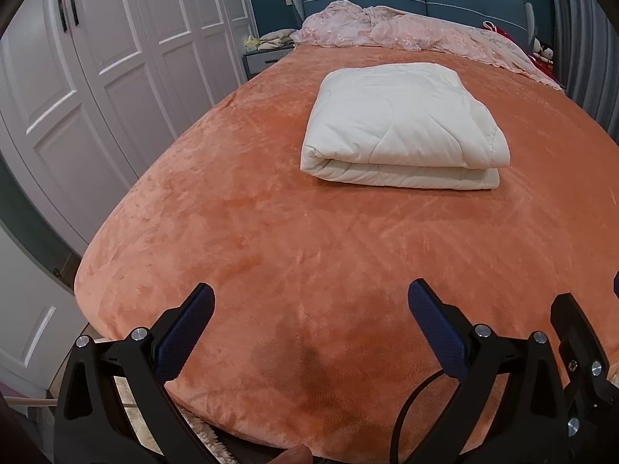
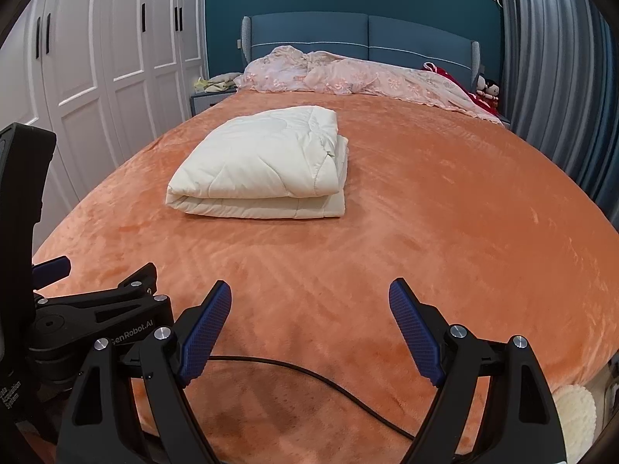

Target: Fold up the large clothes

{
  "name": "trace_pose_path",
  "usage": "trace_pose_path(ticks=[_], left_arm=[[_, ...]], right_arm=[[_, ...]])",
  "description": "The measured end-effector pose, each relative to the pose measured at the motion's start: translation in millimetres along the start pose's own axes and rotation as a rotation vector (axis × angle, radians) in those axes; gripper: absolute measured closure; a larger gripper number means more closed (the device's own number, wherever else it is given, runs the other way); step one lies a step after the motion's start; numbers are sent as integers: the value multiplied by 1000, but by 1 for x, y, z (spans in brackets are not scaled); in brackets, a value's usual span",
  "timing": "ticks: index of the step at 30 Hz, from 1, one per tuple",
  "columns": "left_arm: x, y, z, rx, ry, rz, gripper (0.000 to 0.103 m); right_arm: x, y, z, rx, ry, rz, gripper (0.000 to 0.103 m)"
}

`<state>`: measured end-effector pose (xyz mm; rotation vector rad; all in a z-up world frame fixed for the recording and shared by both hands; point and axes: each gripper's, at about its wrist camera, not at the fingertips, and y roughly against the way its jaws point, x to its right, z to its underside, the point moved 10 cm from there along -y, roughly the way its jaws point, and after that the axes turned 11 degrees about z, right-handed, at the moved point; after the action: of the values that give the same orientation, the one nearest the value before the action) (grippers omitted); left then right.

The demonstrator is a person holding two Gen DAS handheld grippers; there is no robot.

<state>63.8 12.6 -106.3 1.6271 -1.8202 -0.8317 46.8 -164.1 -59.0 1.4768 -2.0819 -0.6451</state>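
Observation:
A cream quilted comforter [image 1: 402, 127] lies folded into a thick rectangle in the middle of the orange plush bed cover [image 1: 309, 239]. It also shows in the right wrist view [image 2: 263, 162], left of centre. My left gripper [image 1: 311, 309] is open and empty, low over the foot of the bed, well short of the comforter. My right gripper [image 2: 309, 305] is open and empty, also at the foot end. The left gripper's body [image 2: 96, 309] shows at the left of the right wrist view.
A crumpled pink floral blanket [image 2: 348, 73] lies at the blue headboard [image 2: 367, 34]. White wardrobe doors [image 1: 96, 58] stand left of the bed. Grey curtains [image 2: 561, 58] hang on the right. A black cable [image 2: 309, 379] crosses the bed's foot.

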Motion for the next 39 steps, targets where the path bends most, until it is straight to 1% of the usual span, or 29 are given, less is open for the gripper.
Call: trace_pose_path(ticks=[39], left_arm=[[-5,-1,7,-13,14,-10,5]], right_arm=[[-3,1,5,-8,-11,-4,21]])
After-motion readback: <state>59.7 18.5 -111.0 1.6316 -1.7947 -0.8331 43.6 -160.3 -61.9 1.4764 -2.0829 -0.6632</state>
